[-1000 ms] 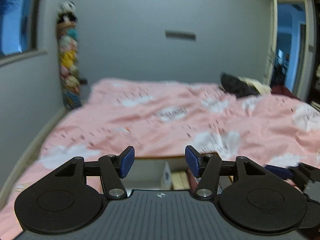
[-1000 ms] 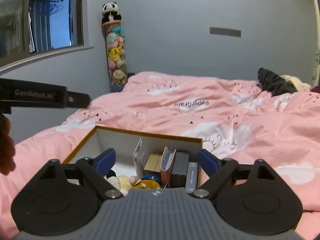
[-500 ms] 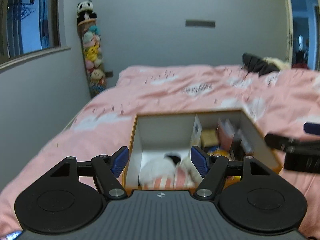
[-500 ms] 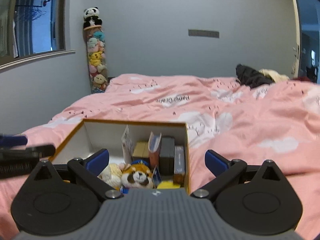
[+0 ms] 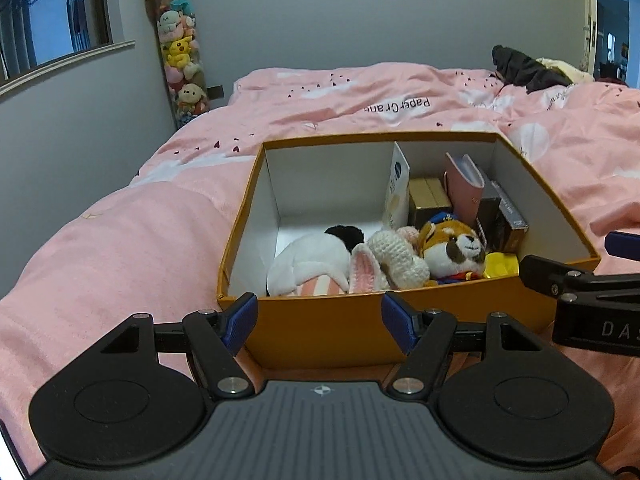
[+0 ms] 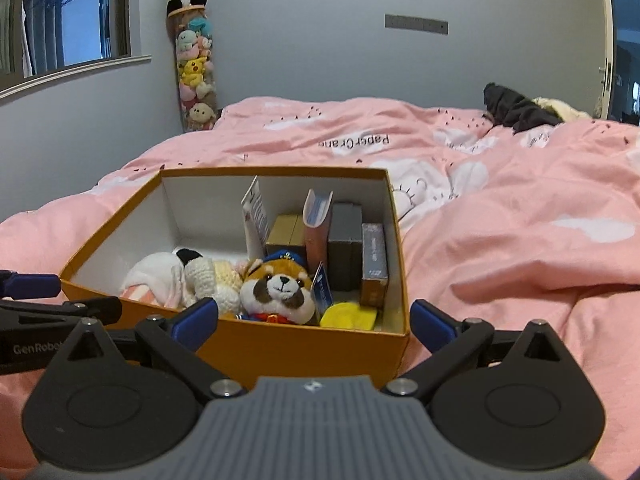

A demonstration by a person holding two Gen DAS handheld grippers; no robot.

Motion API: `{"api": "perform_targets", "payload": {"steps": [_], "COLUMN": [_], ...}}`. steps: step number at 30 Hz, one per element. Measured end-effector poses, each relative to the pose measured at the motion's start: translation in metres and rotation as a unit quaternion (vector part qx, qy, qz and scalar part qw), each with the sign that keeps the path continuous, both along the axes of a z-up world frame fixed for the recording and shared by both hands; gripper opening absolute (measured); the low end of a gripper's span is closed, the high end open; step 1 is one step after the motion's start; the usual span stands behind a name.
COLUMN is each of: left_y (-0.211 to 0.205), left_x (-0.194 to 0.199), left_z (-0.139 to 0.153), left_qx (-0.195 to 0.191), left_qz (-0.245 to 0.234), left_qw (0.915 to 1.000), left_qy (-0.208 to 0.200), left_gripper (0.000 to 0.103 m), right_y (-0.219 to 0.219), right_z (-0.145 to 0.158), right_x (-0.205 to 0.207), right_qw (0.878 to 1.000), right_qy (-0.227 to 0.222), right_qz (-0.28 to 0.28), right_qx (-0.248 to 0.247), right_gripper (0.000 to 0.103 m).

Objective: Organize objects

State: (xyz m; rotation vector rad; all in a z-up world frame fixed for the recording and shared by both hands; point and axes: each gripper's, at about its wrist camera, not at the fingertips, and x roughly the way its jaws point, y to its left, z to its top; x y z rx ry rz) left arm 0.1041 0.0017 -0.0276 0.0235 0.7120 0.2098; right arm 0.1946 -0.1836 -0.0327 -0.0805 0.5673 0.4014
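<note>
An orange box [image 5: 320,330] with a white inside sits on the pink bed; it also shows in the right wrist view [image 6: 280,346]. Plush toys lie along its near side: a white one [image 5: 308,266], a crocheted one [image 5: 390,258] and a raccoon-like one [image 5: 452,248] [image 6: 280,294]. Books and small boxes [image 6: 344,240] stand at its right rear. My left gripper [image 5: 319,322] is open and empty just before the box's near wall. My right gripper [image 6: 314,322] is open and empty, also before the near wall.
The pink duvet [image 5: 120,248] covers the bed around the box. Dark clothes [image 6: 516,108] lie at the far right. A tall tube of plush toys [image 6: 194,68] stands against the back wall by a window. A doorway is at the far right.
Both grippers have drawn back and lowered their view. The box, half hidden a second ago, now shows whole in both views. Both grippers stayed open.
</note>
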Motion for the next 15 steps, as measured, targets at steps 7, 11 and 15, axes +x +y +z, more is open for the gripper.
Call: {"api": "perform_targets", "payload": {"steps": [7,11,15], "left_y": [0.0009,-0.0002,-0.0019], "left_x": [0.0053,0.0059,0.0052], "left_z": [-0.0076,-0.0093,-0.0080], "left_qx": [0.001,0.001,0.005], "left_qz": [0.002,-0.001,-0.002], "left_qw": [0.9999,0.9998,0.9998], "left_qy": [0.015,0.020,0.018], "left_gripper": [0.080,0.080,0.080], "right_y": [0.0015,0.0023,0.0008], "right_z": [-0.0039,-0.0038,-0.0024], "right_x": [0.0078,0.0070,0.0067], "right_qw": [1.000,1.000,1.000], "right_qy": [0.012,0.010,0.013], "right_qz": [0.003,0.006,0.005], "right_qx": [0.002,-0.002,0.001], "right_gripper": [0.102,0.102,0.102]}}
